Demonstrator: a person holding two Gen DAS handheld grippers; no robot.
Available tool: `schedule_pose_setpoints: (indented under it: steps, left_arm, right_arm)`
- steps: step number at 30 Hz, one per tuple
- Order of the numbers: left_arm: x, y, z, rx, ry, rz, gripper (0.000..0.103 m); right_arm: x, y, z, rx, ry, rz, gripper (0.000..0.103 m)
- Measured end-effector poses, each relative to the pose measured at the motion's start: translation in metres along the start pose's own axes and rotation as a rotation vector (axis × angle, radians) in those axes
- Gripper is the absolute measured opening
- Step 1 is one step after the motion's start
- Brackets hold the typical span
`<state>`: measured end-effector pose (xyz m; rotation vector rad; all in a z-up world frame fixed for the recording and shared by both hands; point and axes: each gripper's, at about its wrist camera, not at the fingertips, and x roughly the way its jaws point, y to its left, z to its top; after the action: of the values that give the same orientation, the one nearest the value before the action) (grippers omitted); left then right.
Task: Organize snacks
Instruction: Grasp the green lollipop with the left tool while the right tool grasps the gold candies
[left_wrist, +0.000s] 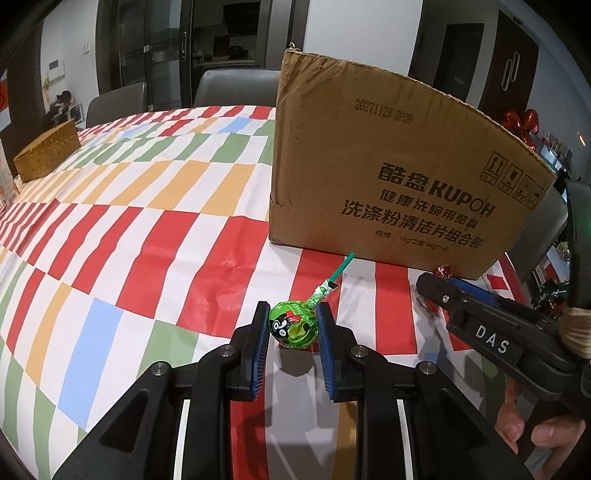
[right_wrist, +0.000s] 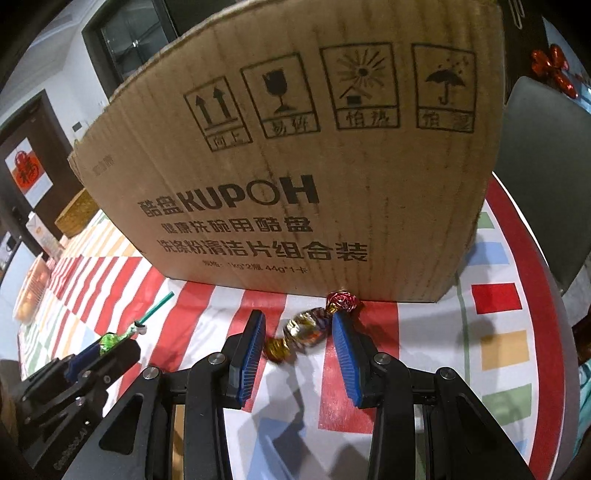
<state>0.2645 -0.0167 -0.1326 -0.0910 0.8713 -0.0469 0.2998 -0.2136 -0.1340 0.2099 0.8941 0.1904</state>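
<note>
Lollipop (left_wrist: 293, 325) in green wrapper sits clenched between the blue pads of the left tongs (left_wrist: 292, 323), its teal stick pointing toward 1 o'clock at the cardboard box (left_wrist: 399, 177). Foil-wrapped candy (right_wrist: 306, 328) lies on the striped desk (left_wrist: 147, 229) between the spread fingers of the right tongs (right_wrist: 298, 334), which are released, gripping nothing. A red-wrapped candy (right_wrist: 343, 301) rests at 12 o'clock, touching the box's base.

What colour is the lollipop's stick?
Teal green; the lollipop stick shows best in the left wrist view.
</note>
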Motion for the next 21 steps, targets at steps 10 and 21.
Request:
schedule_pose_setpoints:
  steps: [10, 21]
  left_arm:
    - [0.0, 0.0, 0.0, 0.003, 0.003, -0.007, 0.026]
    - [-0.031, -0.006, 0.003, 0.019, -0.051, -0.027, 0.025]
  right_arm:
    - [0.006, 0.013, -0.01, -0.045, 0.0, -0.05, 0.026]
    - [-0.033, 0.037, -0.009, -0.11, -0.083, -0.048, 0.026]
